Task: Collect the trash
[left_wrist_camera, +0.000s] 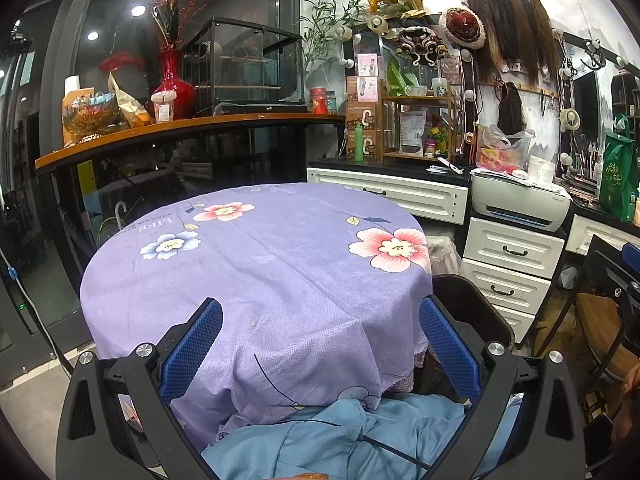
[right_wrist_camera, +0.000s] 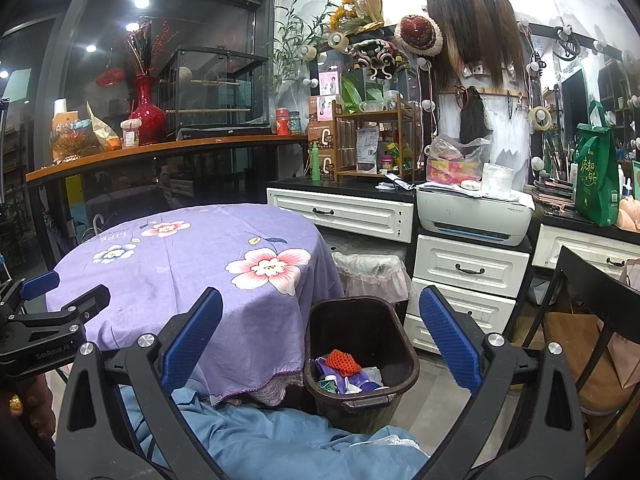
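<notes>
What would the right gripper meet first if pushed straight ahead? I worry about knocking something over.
Probably the purple tablecloth draped at the table's near edge, or the dark trash bin beside it; depth is unclear. The right gripper is open.

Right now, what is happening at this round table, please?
A person holds two grippers over the table's purple flowered cloth. The left gripper and right gripper are both open and hold nothing. No trash shows on the cloth. The dark bin beside the table already contains an orange net and other scraps.
</notes>
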The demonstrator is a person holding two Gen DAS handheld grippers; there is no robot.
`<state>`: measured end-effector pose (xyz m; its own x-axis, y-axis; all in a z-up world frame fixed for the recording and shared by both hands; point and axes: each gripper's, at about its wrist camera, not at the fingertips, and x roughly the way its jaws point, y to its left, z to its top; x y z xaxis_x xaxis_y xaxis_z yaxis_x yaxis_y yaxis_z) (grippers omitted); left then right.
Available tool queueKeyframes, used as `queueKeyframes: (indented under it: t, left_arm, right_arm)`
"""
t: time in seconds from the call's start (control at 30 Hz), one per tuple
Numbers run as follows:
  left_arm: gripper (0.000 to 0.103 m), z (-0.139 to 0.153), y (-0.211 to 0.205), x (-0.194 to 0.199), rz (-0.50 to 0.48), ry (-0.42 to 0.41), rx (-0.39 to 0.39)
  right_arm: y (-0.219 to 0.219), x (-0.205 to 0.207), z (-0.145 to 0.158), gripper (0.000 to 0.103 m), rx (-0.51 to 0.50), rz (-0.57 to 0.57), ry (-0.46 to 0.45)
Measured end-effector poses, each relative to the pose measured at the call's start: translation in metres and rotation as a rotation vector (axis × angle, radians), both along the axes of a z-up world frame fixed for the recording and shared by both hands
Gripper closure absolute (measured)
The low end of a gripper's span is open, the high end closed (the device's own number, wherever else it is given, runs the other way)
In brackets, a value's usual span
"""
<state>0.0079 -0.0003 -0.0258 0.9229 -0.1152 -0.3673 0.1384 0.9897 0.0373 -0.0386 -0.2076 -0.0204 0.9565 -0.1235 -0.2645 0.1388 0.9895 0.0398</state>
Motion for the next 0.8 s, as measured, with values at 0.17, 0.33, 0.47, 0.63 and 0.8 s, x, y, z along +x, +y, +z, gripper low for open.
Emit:
queueKeyframes:
  t: [0.17, 0.33, 0.47, 0.63, 0.8]
  left_arm:
    - [0.005, 0.0001, 0.0000, -0.0005, 0.002, 0.002, -0.003]
    - [0.005, 0.0004, 0.0002, -0.0002, 0.000, 0.001, 0.000]
    - [0.005, 0.0007, -0.0005, 0.0004, 0.001, 0.002, 0.000]
    - [0.005, 0.0007, -0.0002, -0.0002, 0.000, 0.001, 0.000]
    - [0.005, 0.0011, -0.0006, 0.0003, 0.002, 0.002, 0.000]
  right_arm:
    - [0.0003, 0.0001, 0.0004, 0.006, 0.001, -0.001, 0.001]
    - [-0.0002, 0.0006, 0.0023, 0.006, 0.001, -0.001, 0.001]
    - [0.0003, 0.0004, 0.0016, 0.006, 0.001, -0.001, 0.001]
    - [0.0003, 0.0006, 0.0022, 0.006, 0.001, -0.001, 0.001]
    - [0.0009, 0.0005, 0.0016, 0.006, 0.000, -0.001, 0.001]
